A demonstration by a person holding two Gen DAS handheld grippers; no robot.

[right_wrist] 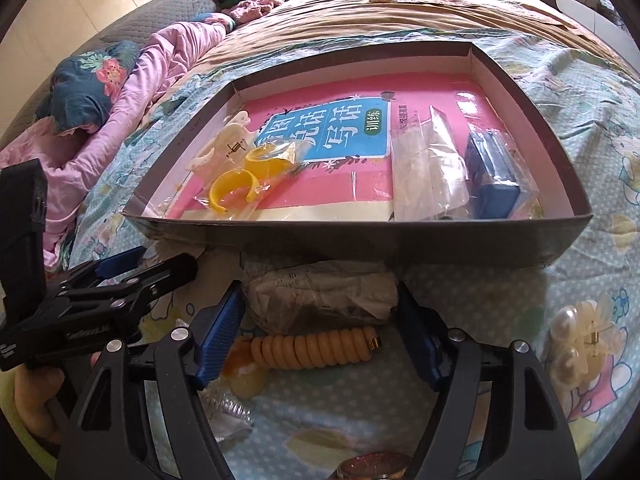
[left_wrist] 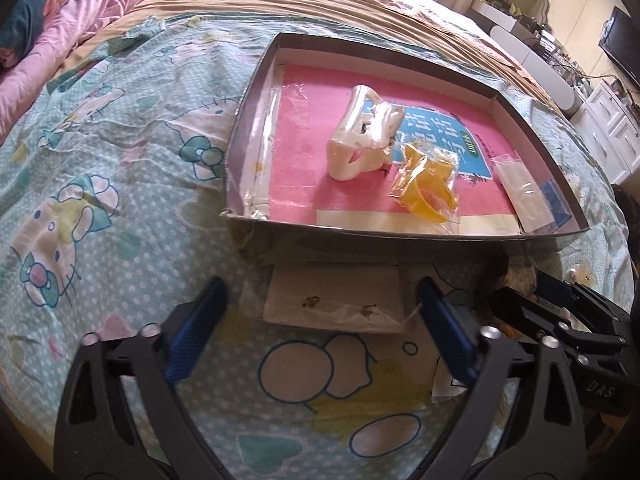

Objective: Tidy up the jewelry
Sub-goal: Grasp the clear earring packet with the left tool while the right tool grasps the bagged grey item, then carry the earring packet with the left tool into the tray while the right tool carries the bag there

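Bed scene, with a shallow dark cardboard box (right_wrist: 360,240) on a cartoon-print quilt (left_wrist: 120,160) as the landmark. Inside the box: a pink booklet, a white hair claw (left_wrist: 360,136) and a bag of yellow rings (right_wrist: 248,180) toward its left, clear bags and a blue case (right_wrist: 494,176) toward its right. Just in front of the box's near wall, on the quilt, two separate targets. Left tool (left_wrist: 320,320): spread wide, pinching nothing, straddling a small clear packet with a pair of earrings on a white card (left_wrist: 336,300) — card flat, long axis crosswise between the blue pads, pads apart from its edges. Right tool (right_wrist: 320,332): also spread, not pressing, framing a crumpled plastic-wrapped bundle (right_wrist: 320,296) touching the box wall, with a coiled tan bracelet (right_wrist: 316,348) lying crosswise nearer the camera. Whether the pads brush the bundle's wrap: cannot tell. Off to the right of the box front, a pearl flower clip (right_wrist: 580,340), well outside either tool. Judged next: closing on each item, then lifting forward over the near wall into the box — left hand nearer the card, right nearer the bundle.
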